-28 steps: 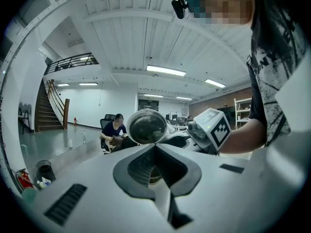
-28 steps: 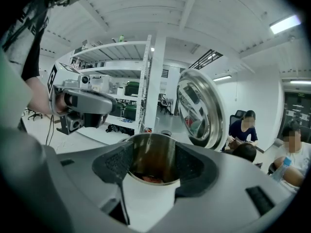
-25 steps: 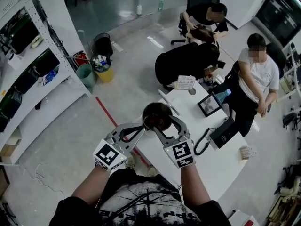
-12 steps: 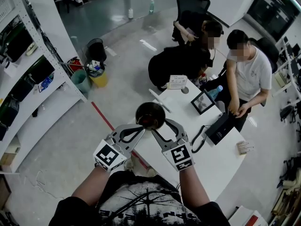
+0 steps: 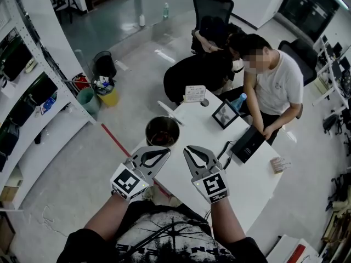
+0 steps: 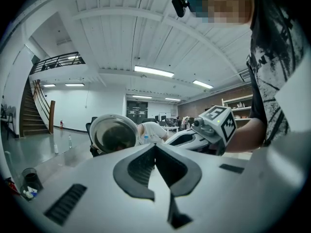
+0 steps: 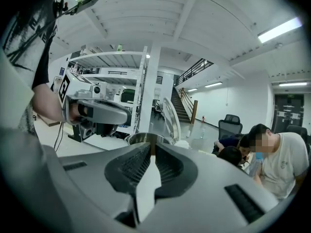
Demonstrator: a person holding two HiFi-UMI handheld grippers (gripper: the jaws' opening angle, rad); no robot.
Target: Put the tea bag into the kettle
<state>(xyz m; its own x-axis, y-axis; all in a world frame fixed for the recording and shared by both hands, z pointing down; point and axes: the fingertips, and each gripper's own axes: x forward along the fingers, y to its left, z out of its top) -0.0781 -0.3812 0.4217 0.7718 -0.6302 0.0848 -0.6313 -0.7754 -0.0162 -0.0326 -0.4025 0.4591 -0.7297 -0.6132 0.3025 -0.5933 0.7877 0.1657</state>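
Note:
The steel kettle (image 5: 162,130) stands near the white table's (image 5: 241,179) left edge. Its lid (image 7: 171,118) is tipped up, and the lid's round underside (image 6: 112,134) faces my left gripper. The kettle's inside looks dark, and I cannot make out a tea bag anywhere. My left gripper (image 5: 166,149) hangs just short of the kettle, shut on nothing. My right gripper (image 5: 186,148) sits to the right of it; its jaws have just been closing and nothing is between them. Each gripper appears in the other's view: the right gripper (image 6: 194,137) and the left gripper (image 7: 97,111).
On the table are a framed picture (image 5: 225,114), a card sign (image 5: 194,93), a bottle (image 5: 237,102) and a black device (image 5: 247,143) with a cable. People sit and stand at the far side. Bins (image 5: 104,64) and shelves (image 5: 27,92) are on the left.
Both grippers have drawn back from the kettle toward me. The right gripper's jaws, wide open at the kettle before, are now shut. The left gripper stays shut.

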